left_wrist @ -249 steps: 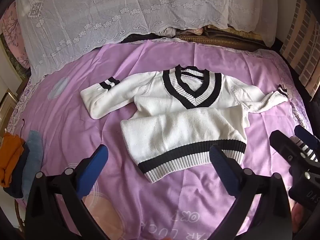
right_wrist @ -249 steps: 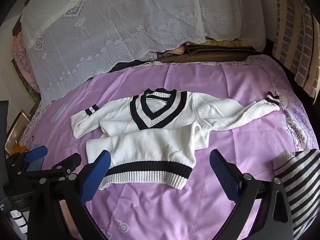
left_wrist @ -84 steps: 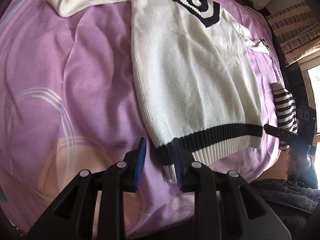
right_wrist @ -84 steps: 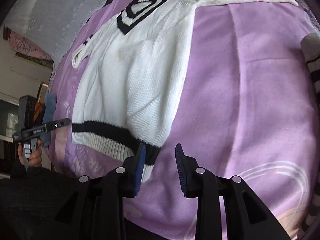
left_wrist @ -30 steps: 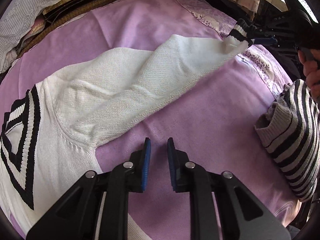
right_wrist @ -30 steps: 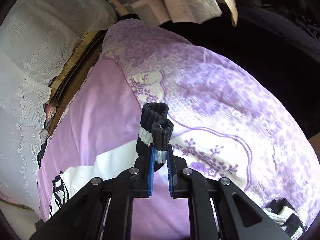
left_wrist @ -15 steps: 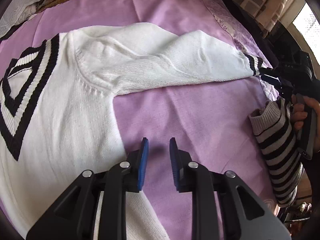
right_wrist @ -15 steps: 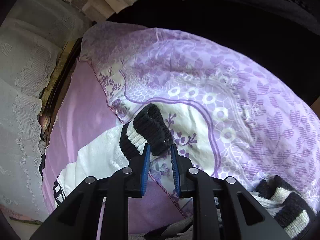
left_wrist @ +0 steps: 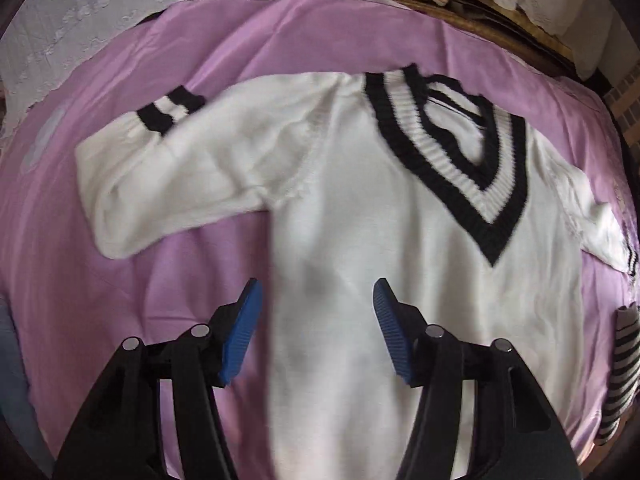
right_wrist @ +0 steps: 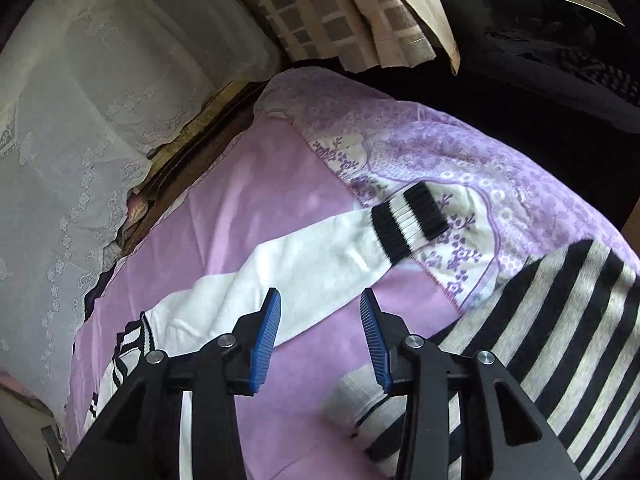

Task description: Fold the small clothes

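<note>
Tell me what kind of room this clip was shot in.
Most likely a bedroom: a white sweater lies on a bed's purple bedspread, with lace-covered pillows at its head.

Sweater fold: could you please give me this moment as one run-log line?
left gripper: opening, empty, above sweater | right gripper: opening, empty, above flat sleeve | striped top: beside | sweater unfolded on bedspread

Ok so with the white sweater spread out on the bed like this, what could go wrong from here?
The white sweater's one sleeve lies doubled back on itself; folding now could trap that bunch. The other sleeve's cuff reaches the bedspread's patterned edge and might slide off. The striped garment lies close by, so the right gripper, jaws opening and empty, could snag it.
</note>
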### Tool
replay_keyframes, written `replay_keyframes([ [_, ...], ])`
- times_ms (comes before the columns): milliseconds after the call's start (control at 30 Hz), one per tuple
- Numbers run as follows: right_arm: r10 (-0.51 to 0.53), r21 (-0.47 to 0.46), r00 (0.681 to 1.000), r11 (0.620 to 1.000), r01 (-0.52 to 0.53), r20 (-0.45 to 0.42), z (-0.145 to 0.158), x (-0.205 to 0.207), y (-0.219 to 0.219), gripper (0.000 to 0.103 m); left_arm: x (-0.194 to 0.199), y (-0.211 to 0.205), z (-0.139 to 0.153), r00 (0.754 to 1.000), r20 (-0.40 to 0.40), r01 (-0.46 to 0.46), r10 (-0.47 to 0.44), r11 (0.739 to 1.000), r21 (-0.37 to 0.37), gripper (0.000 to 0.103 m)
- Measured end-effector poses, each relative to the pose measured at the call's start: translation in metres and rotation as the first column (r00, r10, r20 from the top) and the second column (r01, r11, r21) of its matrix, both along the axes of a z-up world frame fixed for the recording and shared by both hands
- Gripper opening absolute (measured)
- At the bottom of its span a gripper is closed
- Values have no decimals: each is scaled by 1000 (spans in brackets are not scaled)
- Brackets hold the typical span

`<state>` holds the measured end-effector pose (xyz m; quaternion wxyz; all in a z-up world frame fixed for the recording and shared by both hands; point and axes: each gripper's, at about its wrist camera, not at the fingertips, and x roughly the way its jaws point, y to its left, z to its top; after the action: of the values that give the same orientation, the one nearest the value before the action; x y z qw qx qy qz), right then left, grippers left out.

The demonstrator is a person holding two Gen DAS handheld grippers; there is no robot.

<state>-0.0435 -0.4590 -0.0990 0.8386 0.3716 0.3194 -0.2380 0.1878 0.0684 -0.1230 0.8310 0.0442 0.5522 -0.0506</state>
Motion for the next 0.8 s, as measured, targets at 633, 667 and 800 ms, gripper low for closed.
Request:
replay_keyframes([
  [633, 210, -75, 973, 973, -217, -98, 17, 40, 131, 47, 148, 88, -38, 993, 89, -91, 76, 980, 180, 18],
  [667, 215, -71, 972, 973, -222, -90, 17, 45, 131, 47, 144, 94, -33, 992, 98, -95, 80, 982, 161, 11],
  [800, 264, -54, 962, 962, -268, -62, 16, 68, 140, 47, 114, 131, -2, 973, 182, -164, 143, 981, 106, 10],
])
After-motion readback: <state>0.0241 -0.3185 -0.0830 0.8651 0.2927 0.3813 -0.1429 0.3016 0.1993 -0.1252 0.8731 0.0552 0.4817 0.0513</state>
